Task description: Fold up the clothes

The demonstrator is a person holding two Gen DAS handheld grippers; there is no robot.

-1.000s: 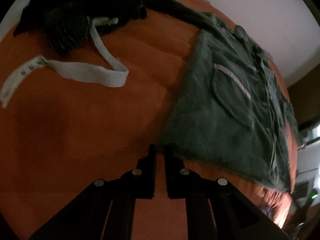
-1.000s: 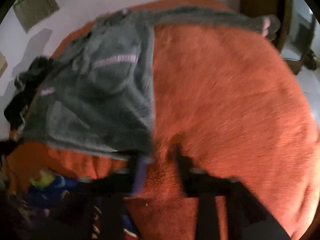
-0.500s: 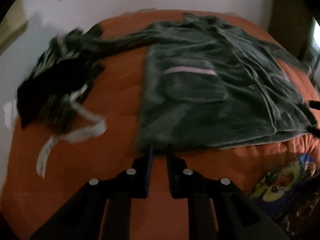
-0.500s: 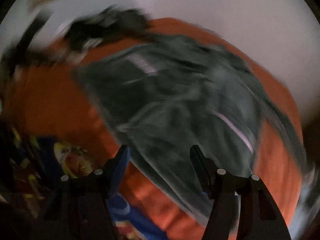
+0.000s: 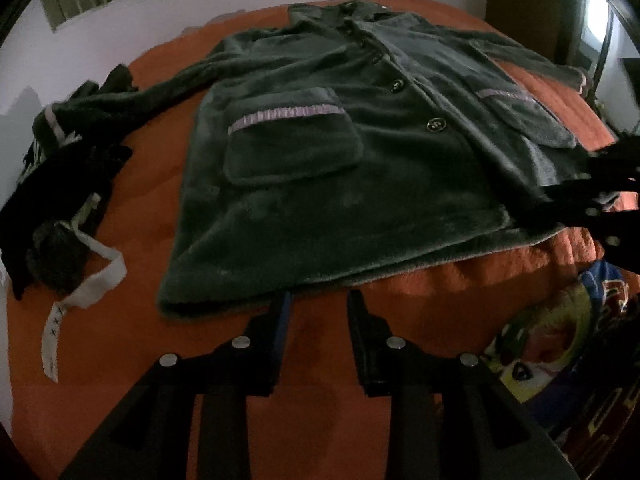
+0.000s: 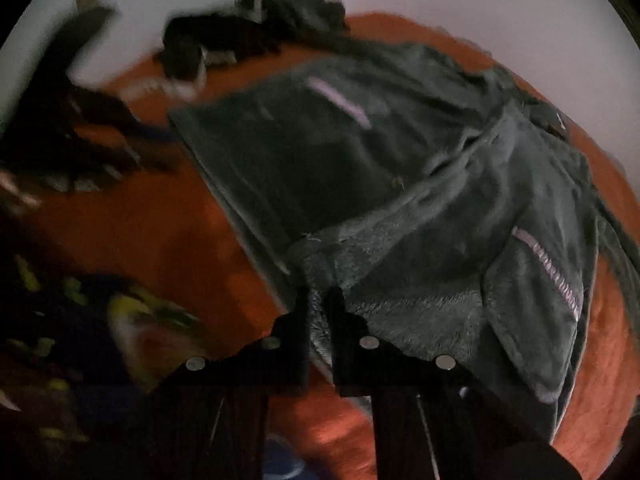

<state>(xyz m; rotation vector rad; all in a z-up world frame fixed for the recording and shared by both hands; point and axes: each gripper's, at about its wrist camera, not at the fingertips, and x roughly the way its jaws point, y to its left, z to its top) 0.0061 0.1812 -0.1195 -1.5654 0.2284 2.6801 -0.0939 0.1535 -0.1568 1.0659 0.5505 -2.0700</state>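
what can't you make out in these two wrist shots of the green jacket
- Dark clothes pile, left wrist view: too dim to name the garments.
- Patterned fabric, right wrist view: motion-blurred, print unreadable.
- Green jacket hem corner, right wrist view: hidden between the right hand-held gripper fingers.

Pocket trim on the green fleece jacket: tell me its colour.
Pale lilac, a gathered band across the pocket top; clearest in the left wrist view.

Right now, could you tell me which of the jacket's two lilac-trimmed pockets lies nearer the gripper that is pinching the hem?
The right gripper is closing on the green fleece jacket's hem; the pocket nearer it lies beside its fingers, unlike the other pocket toward the black clothes.
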